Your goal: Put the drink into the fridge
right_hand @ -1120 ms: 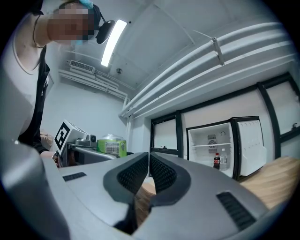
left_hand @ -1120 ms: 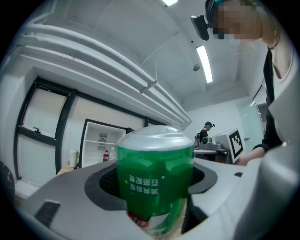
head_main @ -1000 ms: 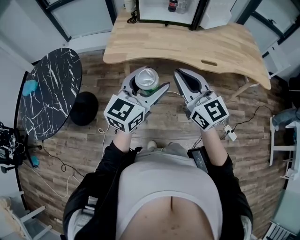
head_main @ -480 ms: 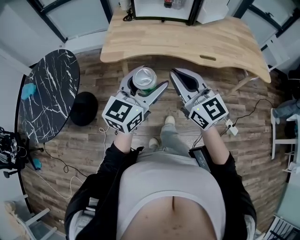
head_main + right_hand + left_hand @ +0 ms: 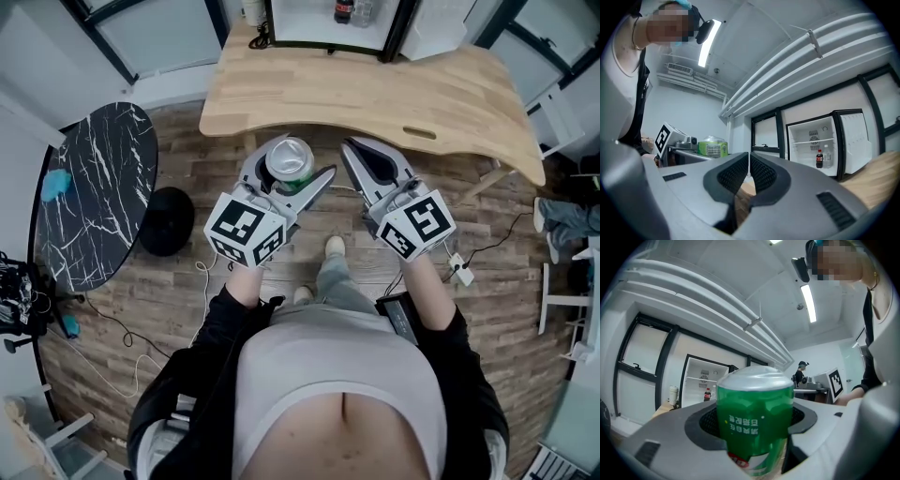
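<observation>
Currently the left gripper [image 5: 294, 169] clamps the green can [image 5: 754, 413] upright over the floor, short of the wooden table [image 5: 375, 89]. The right gripper [image 5: 749, 164] is pinched together, empty. Advice: keep the can level and aim beside the cola bottle [image 5: 819, 158] in the open fridge [image 5: 806, 150]. The can's white print is illegible.

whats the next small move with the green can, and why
Probably carry it forward over the wooden table toward the open fridge: the left hand-held gripper is shut on the green can, and the fridge stands open at the table's far edge.
</observation>
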Demonstrator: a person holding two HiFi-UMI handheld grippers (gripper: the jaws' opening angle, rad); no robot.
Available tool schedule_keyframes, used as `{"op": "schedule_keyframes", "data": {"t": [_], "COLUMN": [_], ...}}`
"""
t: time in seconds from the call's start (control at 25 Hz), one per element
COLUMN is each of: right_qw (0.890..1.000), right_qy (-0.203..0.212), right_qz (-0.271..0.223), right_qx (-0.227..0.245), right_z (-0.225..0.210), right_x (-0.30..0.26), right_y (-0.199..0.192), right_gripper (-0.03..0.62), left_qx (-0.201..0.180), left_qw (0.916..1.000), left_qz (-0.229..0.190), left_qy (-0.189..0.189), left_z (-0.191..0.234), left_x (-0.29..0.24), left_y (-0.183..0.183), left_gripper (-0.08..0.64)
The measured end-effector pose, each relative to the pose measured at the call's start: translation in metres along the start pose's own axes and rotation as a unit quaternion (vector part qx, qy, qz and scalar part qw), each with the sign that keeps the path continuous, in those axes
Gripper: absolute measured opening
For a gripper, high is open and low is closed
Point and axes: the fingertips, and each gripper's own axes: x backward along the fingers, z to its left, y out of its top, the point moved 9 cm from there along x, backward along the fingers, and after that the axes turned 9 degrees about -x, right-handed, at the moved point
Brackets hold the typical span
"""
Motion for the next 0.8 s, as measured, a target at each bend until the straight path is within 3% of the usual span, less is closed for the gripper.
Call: {"op": "schedule_keyframes", "data": {"t": [0.32,0.8], "right_qw": [1.000,0.999], "right_qy": [0.010,0.044], "right_qz": [0.002,0.003], "right_qx": [-0.009,-0.021], "right_z": [-0.067,-0.153], "right_x": [-0.038,-0.082], "right_y": [0.008,0.024], "right_gripper": [0.031,0.031], "left_qx": [0.014,0.001], "left_qw": [0.9997,0.9990], "left_qz": [0.006,0.000], "left_qy": [0.018,0.044], "left_z": [0.041,0.080], "left_x": [-0.054,-0.130], "left_y": [-0.007,0.003], "left_gripper": [0.345,0.345]}}
